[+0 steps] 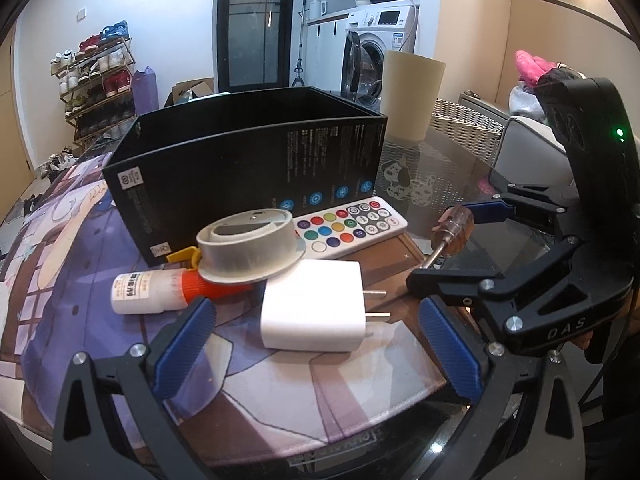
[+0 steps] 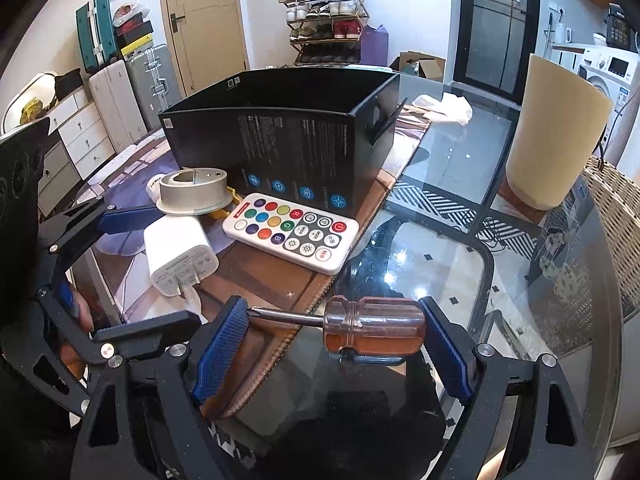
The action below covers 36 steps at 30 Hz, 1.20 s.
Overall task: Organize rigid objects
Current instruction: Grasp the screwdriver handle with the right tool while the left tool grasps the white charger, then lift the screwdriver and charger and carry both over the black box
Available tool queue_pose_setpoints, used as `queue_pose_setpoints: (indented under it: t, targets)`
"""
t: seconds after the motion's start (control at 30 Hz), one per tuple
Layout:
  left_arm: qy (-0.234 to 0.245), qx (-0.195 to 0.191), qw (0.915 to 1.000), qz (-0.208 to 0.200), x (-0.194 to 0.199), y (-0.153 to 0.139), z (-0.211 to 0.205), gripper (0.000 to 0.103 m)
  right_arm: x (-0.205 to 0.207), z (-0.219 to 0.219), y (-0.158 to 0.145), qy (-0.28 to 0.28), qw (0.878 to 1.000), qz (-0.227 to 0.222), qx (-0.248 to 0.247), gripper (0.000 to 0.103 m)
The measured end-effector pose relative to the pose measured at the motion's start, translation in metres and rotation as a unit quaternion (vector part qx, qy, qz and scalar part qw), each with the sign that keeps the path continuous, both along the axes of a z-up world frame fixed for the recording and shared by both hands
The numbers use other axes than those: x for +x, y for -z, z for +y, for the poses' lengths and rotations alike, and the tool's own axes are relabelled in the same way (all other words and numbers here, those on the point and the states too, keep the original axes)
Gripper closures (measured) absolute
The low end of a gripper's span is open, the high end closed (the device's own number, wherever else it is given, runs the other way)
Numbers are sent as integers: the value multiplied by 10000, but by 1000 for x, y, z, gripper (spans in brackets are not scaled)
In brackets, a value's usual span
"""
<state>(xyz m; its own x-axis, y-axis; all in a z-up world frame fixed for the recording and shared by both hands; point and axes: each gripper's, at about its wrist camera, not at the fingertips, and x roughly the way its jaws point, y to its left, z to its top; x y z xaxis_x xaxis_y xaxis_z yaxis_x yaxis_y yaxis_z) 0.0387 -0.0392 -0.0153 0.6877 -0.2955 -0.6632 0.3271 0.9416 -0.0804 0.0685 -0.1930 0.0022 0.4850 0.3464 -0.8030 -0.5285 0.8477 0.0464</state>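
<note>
blue-padded left gripper (image 1: 316,344) has wide jaws straddling the white charger (image 1: 314,306), not gripping it. right gripper (image 2: 332,344) pinches the screwdriver (image 2: 360,326) lengthwise above the glass worktop (image 2: 460,264). next, likely: carry it over the black box (image 2: 280,136) and release.
</note>
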Motion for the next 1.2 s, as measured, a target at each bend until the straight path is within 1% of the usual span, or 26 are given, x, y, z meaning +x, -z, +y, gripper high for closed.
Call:
queue_pose_setpoints:
  t: [0.13, 0.27, 0.3, 0.33, 0.4, 0.5, 0.67, 0.73, 0.77, 0.97, 1.2]
  targets:
    - [-17, -20, 10000, 35, 3, 1, -1, 7, 0, -2, 0, 6, 10000, 5, 0, 17]
    - [-69, 37, 10000, -37, 3, 1, -2, 17, 2, -4, 0, 9, 10000, 30, -19, 16]
    - [-56, 41, 10000, -56, 3, 1, -2, 25, 2, -5, 0, 13, 10000, 31, -16, 16]
    - [-77, 81, 9999, -85, 2, 1, -2, 30, 1, -6, 1, 14, 10000, 34, -22, 14]
    - [-62, 53, 9999, -134, 2, 1, -2, 46, 1, -6, 1, 23, 10000, 33, -47, 10]
    - [-97, -63, 9998, -133, 2, 1, 1, 46, -1, -7, 2, 11, 10000, 40, -42, 10]
    - [-101, -121, 9998, -138, -2, 0, 3, 46, -2, -6, 2, 9, 10000, 36, -83, 10]
    - [-111, -154, 9997, -149, -3, -1, 4, 46, -4, -6, 1, -30, 10000, 9, -46, 13]
    - [-117, -176, 9996, -174, -4, -2, 5, 47, -5, -6, 1, -85, 10000, -7, -19, 17]
    - [-154, -248, 9993, -225, -9, -6, 9, 47, -9, -6, -1, -83, 9999, -57, 20, 18]
    - [-248, -348, 9982, -414, -19, -16, 16, 47, -17, -5, -11, -185, 9992, -303, 172, 18]
